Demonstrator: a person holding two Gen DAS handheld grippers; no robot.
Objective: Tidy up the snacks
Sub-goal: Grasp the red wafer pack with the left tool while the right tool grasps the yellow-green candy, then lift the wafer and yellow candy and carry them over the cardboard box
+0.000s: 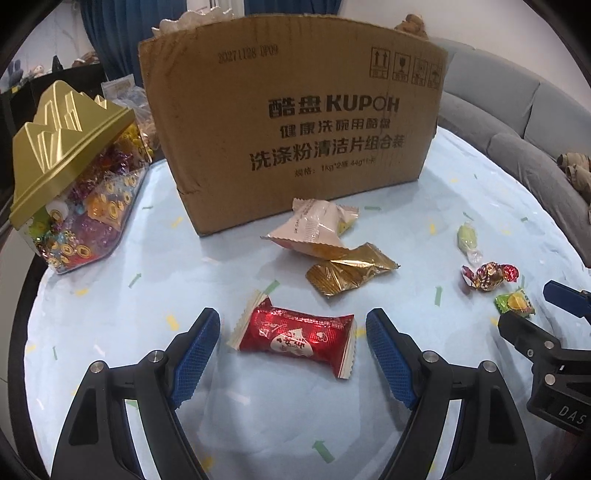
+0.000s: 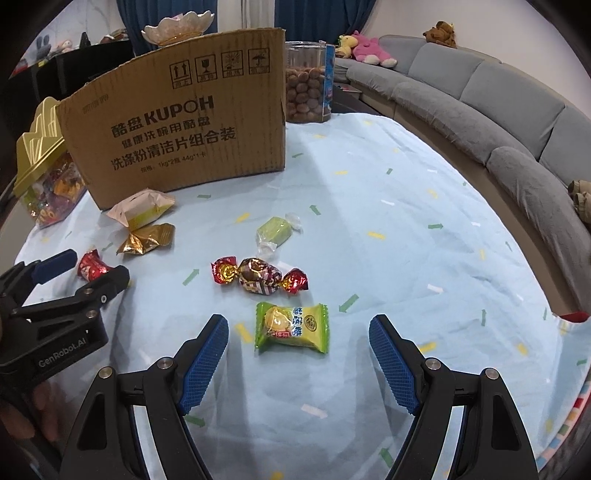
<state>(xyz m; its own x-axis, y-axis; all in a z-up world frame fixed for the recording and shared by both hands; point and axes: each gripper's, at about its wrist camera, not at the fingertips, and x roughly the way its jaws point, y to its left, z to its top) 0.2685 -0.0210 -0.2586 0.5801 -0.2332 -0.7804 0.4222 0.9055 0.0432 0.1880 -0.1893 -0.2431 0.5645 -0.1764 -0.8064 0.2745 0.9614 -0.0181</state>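
Your left gripper (image 1: 293,341) hangs low over the table (image 1: 207,258), jaws spread wide and holding nothing, with the red snack packet (image 1: 295,336) lying flat between the blue pads but touching neither. Your right gripper (image 2: 298,354) is in the same state: jaws released, empty, the green snack packet (image 2: 291,328) lying just ahead of and between them.

Judging by what lies loose, the sorting looks barely begun. Six wrapped pieces are scattered on the blue cloth: the two above, a pale pink packet (image 1: 314,229) leaning over a gold foil packet (image 1: 347,275) near the front of the cardboard box (image 1: 291,122), a light green twist candy (image 2: 277,230), and a red-and-gold twist candy (image 2: 260,280). None is lifted. The gold-lidded candy box (image 1: 70,177) at the left, already packed with sweets, has its lid on. Whether the carton holds anything you cannot tell; neither camera looks inside.

The left view shows the candy box in full and the red packet whole; in the right view that packet is half hidden behind the left gripper. Only the right view shows a clear jar of brown round snacks (image 2: 306,86) behind the carton's right corner, and a white bowl (image 2: 179,31) behind the carton.
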